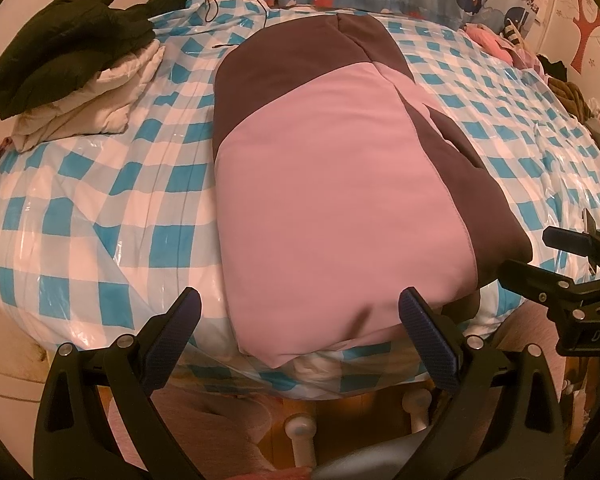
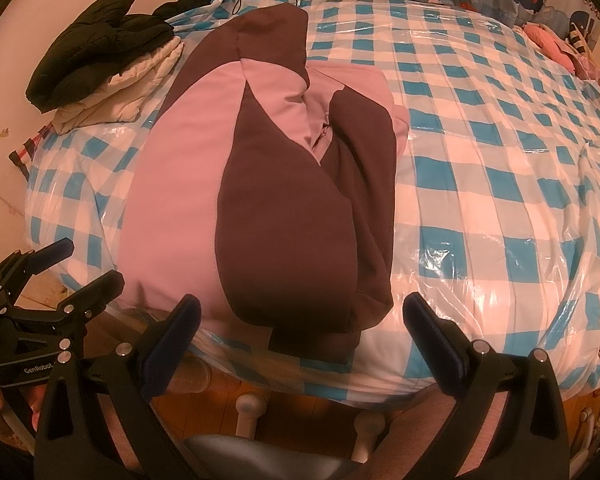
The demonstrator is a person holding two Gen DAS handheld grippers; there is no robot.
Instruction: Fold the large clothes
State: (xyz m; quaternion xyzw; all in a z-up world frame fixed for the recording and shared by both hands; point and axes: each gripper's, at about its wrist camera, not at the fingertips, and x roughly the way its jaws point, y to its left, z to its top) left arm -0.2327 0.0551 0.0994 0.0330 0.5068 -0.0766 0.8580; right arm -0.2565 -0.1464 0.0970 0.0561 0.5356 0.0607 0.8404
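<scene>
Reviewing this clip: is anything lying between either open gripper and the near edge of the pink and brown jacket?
Nothing visible. The left gripper and right gripper both hang open just short of the pink and brown jacket, with only the checked plastic-covered bed below. The pile of folded clothes sits off at the far left corner.

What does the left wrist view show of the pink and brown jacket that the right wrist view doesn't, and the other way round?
Only the left wrist view: the jacket's broad pink panel seen almost whole, and the right gripper at the right edge.

Only the right wrist view: the brown sleeve folded over the jacket, a zip, and the left gripper at the left edge.

Both: the jacket lying on the blue checked cover, a stack of folded clothes at the far left, and both grippers with jaws open, holding nothing.
</scene>
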